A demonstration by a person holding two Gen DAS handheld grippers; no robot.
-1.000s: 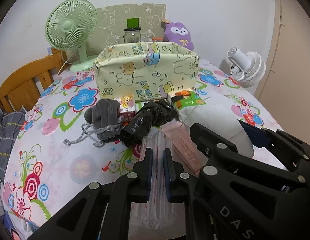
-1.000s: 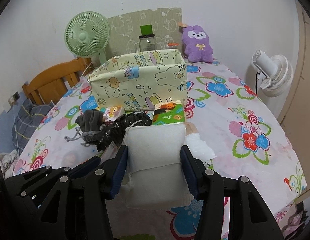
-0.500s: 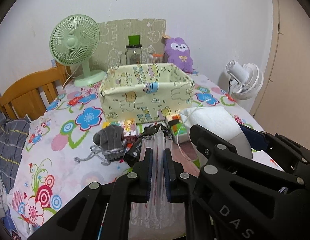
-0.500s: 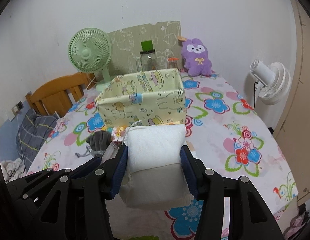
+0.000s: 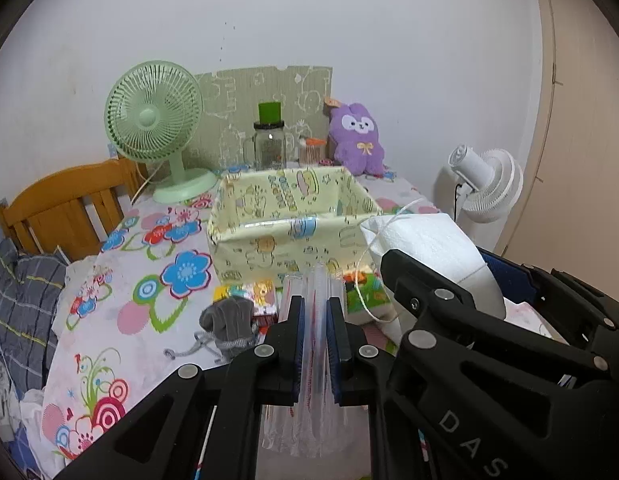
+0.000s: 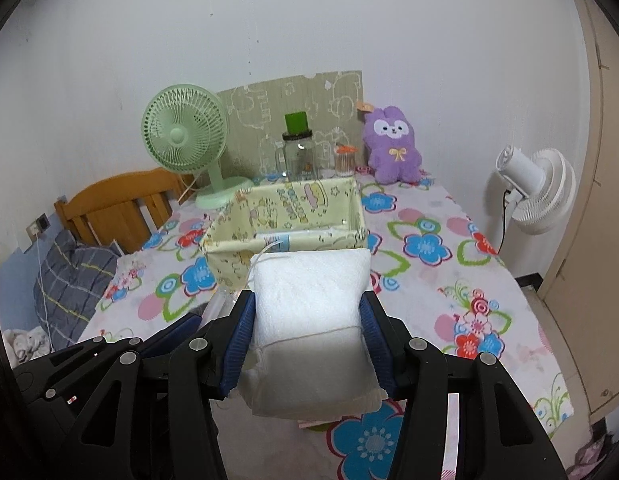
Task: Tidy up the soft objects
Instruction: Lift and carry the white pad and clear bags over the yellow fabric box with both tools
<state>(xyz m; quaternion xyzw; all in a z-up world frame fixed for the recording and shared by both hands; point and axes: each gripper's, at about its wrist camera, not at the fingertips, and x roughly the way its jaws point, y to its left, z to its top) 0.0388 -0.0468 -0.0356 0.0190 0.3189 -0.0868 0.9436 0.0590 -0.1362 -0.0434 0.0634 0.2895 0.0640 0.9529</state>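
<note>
My left gripper (image 5: 314,304) is shut on a clear, pleated plastic pack (image 5: 314,360) that hangs down between its pads, lifted above the table. My right gripper (image 6: 307,300) is shut on a folded white towel (image 6: 309,276), also lifted; the same towel (image 5: 425,240) shows at the right of the left wrist view. Ahead of both stands an open yellow cartoon-print fabric box (image 5: 269,248) (image 6: 229,256). On the flowered tablecloth in front of the box lie a grey knitted pouch with a drawstring (image 5: 229,320), a small colourful packet (image 5: 263,294) and a green packet (image 5: 367,292).
Behind the box stand a green desk fan (image 5: 153,120), a glass jar with a green lid (image 5: 269,144) and a purple plush rabbit (image 5: 357,140). A white fan (image 5: 485,184) stands off the table's right edge. A wooden chair (image 5: 65,204) is at the left.
Both grippers have risen with their loads still held. The table items have dropped lower in view and the inside of the box now shows.
</note>
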